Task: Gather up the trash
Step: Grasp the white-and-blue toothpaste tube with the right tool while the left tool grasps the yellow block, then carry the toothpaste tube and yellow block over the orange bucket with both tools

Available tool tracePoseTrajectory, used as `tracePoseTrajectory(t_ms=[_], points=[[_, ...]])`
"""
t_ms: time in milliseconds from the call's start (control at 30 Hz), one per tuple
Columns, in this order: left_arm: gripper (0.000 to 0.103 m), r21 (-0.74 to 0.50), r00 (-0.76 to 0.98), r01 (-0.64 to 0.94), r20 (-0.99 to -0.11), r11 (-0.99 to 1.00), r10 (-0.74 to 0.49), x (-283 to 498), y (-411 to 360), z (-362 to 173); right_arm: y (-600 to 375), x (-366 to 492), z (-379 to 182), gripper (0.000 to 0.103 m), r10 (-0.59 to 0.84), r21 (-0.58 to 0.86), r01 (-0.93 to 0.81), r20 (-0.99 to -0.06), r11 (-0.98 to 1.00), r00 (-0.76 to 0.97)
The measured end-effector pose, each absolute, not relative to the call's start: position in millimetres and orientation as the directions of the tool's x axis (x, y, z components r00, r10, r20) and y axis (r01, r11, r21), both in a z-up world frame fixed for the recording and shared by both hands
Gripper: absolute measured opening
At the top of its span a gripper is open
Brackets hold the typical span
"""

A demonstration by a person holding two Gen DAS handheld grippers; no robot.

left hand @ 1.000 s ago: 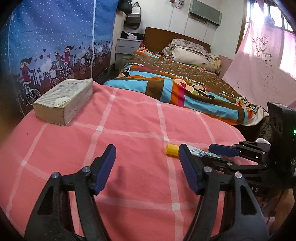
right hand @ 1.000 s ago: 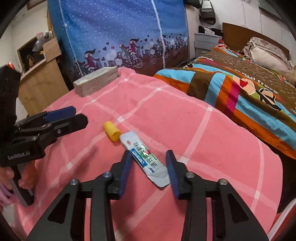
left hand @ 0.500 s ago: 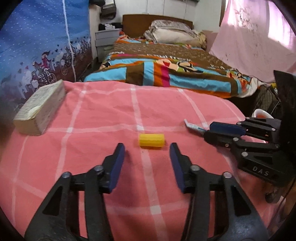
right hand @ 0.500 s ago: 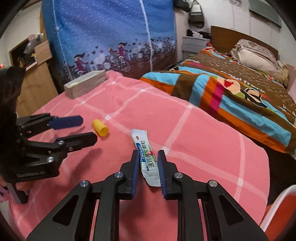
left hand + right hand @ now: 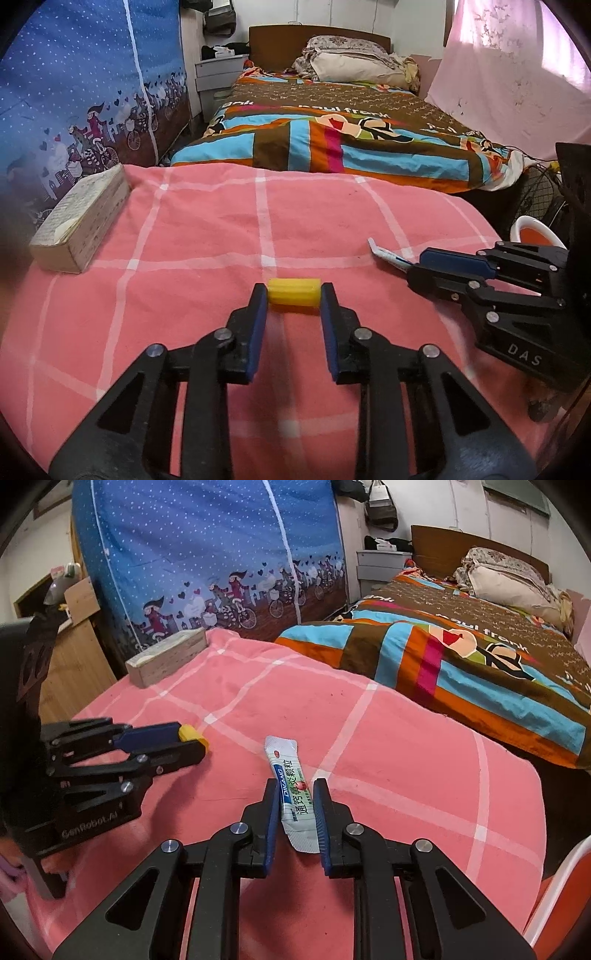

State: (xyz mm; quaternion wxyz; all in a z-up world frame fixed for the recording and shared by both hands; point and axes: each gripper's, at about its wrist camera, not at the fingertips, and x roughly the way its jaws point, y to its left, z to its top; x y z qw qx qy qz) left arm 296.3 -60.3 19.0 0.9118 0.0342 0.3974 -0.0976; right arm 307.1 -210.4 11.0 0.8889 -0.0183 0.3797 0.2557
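The sachet (image 5: 295, 797) in my right gripper (image 5: 295, 794) reads "DIKANG" on its blue stripe, with large Chinese characters beside it that I can't make out surely. My right gripper's body says "DAS". My left gripper (image 5: 192, 738) says "GenRobot.AI". The bedspread (image 5: 332, 122) behind the sachet reads "paul frank".

1. Pink checked cover (image 5: 207, 229): soft, matt woven cloth.
2. Yellow cap (image 5: 293, 291): ribbed matt plastic.
3. Sachet (image 5: 293, 786): glossy printed foil, crinkled.
4. Book (image 5: 83, 218): rough yellowed paper edges.
5. Left hand-held gripper (image 5: 293, 295): black matt plastic, metal rivets.
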Motion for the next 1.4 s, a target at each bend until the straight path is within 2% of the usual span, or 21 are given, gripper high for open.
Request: tracePoseTrajectory(t_ms=[200,400,700,833,1100,1400], points=[[0.032,-0.051,0.709,0.194,-0.682,0.980,-0.176,280,-64,33,-218,292,21,0.015,0.457,0.170,-0.460,-0.623,0.871,0.634],[0.032,-0.103,0.771,0.193,-0.599,0.976,-0.216,260,-74,51,-237,262,44,0.015,0.472,0.183,-0.442,-0.472,0.878,0.744],[0.032,-0.112,0.872,0.239,-0.412,0.965,-0.263,226,-98,85,-275,224,78,0.015,0.437,0.196,-0.399,-0.236,0.896,0.868],[0.032,-0.093,0.892,0.266,-0.354,0.959,-0.282,214,-112,95,-292,207,91,0.015,0.399,0.181,-0.373,-0.135,0.910,0.907],[0.032,-0.017,0.915,0.327,-0.246,0.945,-0.321,189,-145,113,-323,182,102,0.015,0.315,0.198,-0.306,-0.013,0.931,0.949],[0.032,0.035,0.895,0.412,-0.203,0.911,-0.397,174,-182,119,-362,156,105,0.015,0.214,0.225,-0.222,0.058,0.949,0.975]])
